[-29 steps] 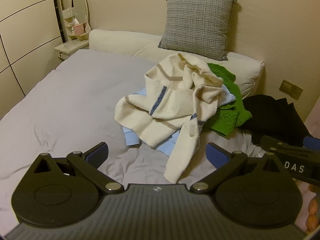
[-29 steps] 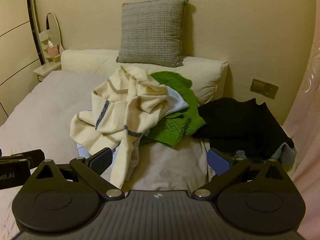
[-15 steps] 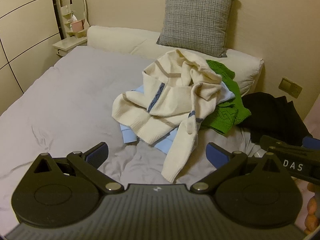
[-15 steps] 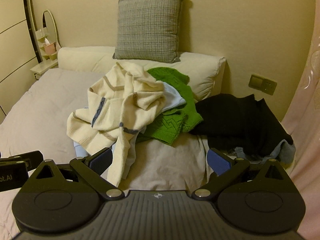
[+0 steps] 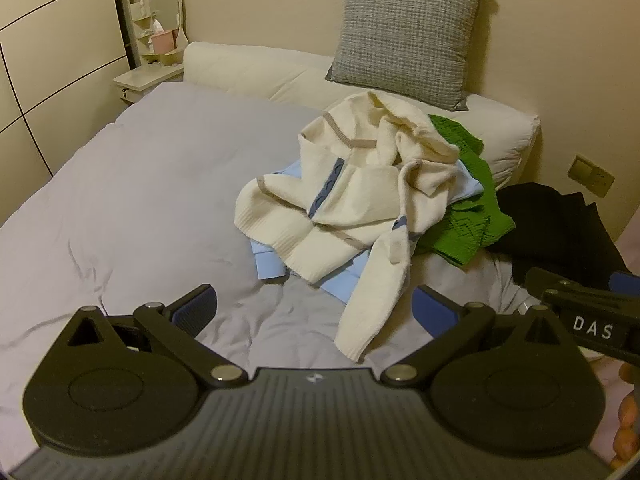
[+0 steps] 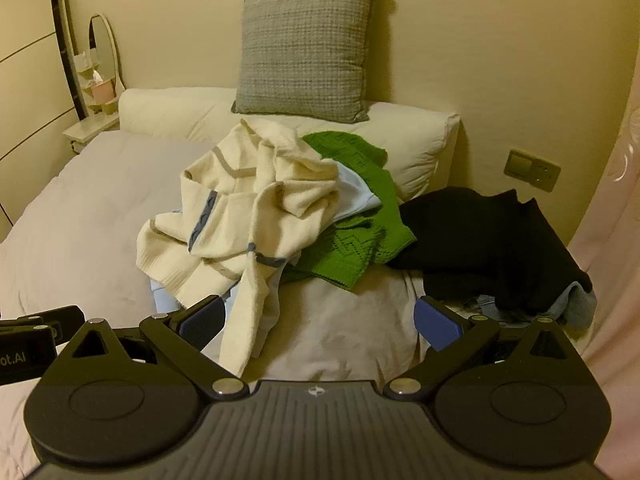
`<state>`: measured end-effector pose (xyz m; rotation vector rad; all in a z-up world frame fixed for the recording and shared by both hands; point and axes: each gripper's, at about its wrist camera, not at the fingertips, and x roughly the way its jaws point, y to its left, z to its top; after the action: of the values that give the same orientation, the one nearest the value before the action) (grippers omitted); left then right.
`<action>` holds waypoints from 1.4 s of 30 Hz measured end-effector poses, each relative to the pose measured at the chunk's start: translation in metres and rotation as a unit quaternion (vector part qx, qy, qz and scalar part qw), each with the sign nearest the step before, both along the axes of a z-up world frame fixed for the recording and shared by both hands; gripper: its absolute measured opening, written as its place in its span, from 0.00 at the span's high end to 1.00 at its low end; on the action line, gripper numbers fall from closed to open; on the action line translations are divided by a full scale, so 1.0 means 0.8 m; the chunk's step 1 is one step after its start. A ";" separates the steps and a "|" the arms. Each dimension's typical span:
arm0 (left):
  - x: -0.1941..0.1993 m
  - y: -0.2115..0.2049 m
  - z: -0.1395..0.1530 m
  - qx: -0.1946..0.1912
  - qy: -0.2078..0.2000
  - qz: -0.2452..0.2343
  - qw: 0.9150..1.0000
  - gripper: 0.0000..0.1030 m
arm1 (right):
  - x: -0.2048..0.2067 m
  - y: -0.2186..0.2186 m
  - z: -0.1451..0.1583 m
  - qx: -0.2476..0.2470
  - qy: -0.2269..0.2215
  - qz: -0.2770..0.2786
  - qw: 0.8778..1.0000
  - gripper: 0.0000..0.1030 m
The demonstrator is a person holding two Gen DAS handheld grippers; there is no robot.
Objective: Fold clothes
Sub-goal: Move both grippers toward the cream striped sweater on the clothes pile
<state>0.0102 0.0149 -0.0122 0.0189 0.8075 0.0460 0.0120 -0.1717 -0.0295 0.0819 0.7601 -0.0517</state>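
Note:
A crumpled cream sweater [image 5: 352,196] [image 6: 240,216] with tan and blue stripes tops a pile of clothes on the bed. One sleeve hangs toward me. Under it lie a light blue garment [image 5: 268,264], a green knit [image 5: 476,216] [image 6: 356,240] and, to the right, a black garment [image 5: 560,224] [image 6: 484,240]. My left gripper [image 5: 316,308] is open, short of the sleeve's cuff, holding nothing. My right gripper [image 6: 320,316] is open too, with the sleeve lying just past its left finger.
The grey sheet [image 5: 152,200] stretches bare to the left of the pile. A grey cushion [image 5: 408,36] leans on the wall above a long white pillow [image 5: 256,68]. A nightstand with a mirror [image 5: 156,40] stands far left. A pink curtain [image 6: 616,240] hangs right.
Both grippers have risen and tilted down slightly, so the clothes pile sits lower in the views. Both remain open and nothing on the bed has moved.

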 end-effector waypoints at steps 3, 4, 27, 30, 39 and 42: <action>0.001 0.005 0.001 -0.003 0.001 0.001 1.000 0.00 | 0.001 0.003 0.000 -0.001 0.001 0.000 1.000 0.00; 0.001 0.007 0.001 -0.005 0.001 0.002 1.000 0.00 | 0.001 0.003 0.000 -0.001 0.001 0.000 1.000 0.00; 0.007 0.015 -0.008 -0.008 0.015 -0.013 1.000 0.00 | 0.000 0.006 -0.012 -0.021 0.026 -0.022 0.999 0.00; 0.012 0.014 -0.009 -0.006 0.018 -0.015 1.000 0.01 | 0.004 0.003 -0.015 -0.017 0.031 -0.025 0.999 0.00; 0.040 0.007 -0.018 -0.002 0.028 -0.019 0.999 0.01 | 0.036 -0.014 -0.027 0.007 0.044 -0.018 0.999 0.00; 0.056 0.006 -0.022 -0.002 0.033 -0.013 0.999 0.01 | 0.055 -0.018 -0.032 0.013 0.048 -0.009 0.999 0.00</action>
<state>0.0552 0.0194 -0.0295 0.0271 0.8726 0.0202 0.0557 -0.1864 -0.0548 0.1121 0.8553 -0.0619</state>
